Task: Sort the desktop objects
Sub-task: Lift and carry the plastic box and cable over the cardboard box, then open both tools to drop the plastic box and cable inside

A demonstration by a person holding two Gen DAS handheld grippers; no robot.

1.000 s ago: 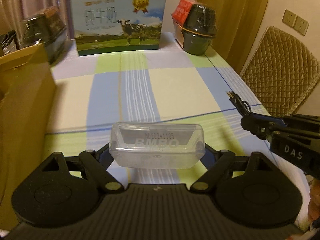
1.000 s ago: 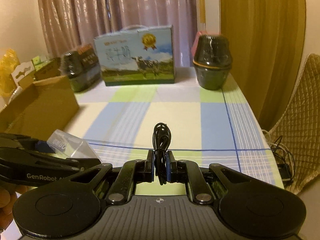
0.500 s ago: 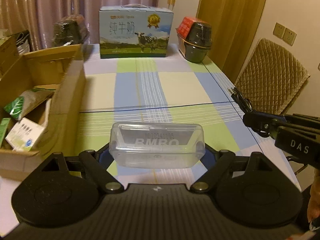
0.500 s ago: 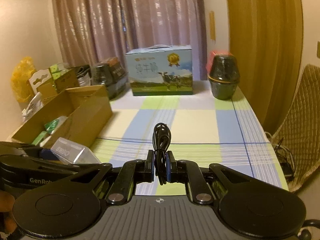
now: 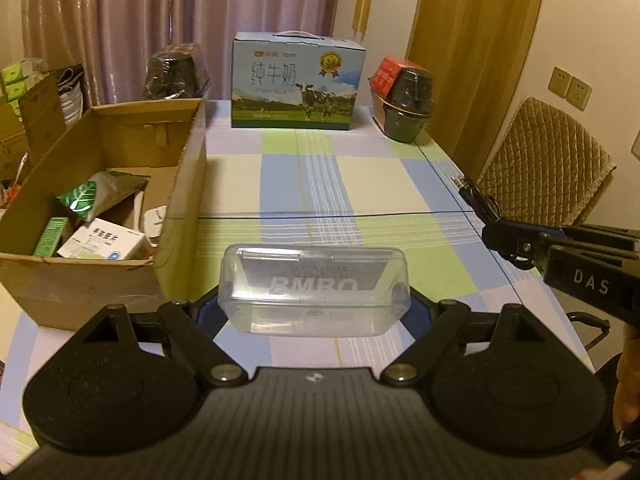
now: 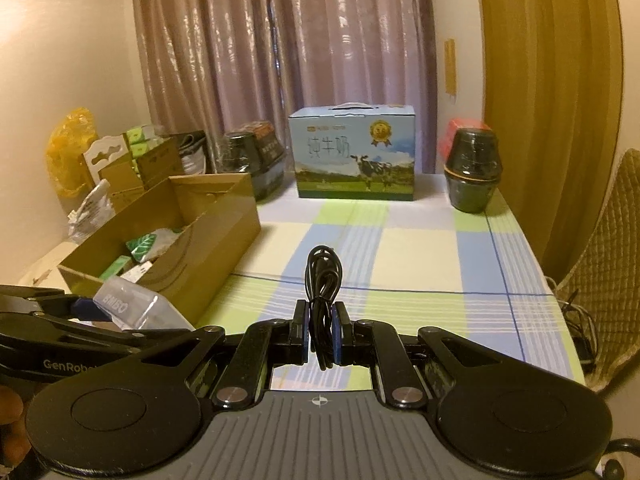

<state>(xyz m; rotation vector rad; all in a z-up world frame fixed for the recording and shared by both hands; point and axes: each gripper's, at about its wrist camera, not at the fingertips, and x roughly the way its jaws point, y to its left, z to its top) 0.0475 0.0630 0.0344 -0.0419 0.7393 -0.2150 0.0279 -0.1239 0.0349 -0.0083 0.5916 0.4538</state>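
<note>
A clear case (image 5: 314, 286) is clamped crosswise in the left gripper (image 5: 314, 312) and a coiled cable (image 6: 323, 292) is pinched in the right gripper (image 6: 322, 338), while the box (image 5: 176, 216) is seen left of both, nearer the left.

Tablecloth (image 5: 384, 184) middle clear; cardboard box (image 5: 182, 200) seemingly blocks left.

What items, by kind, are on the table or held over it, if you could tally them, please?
Dark wrapped pots: 2
Milk carton: 1
Cardboard box: 1
Clear case, held: 1
Black cable, held: 1
Total: 6
</note>
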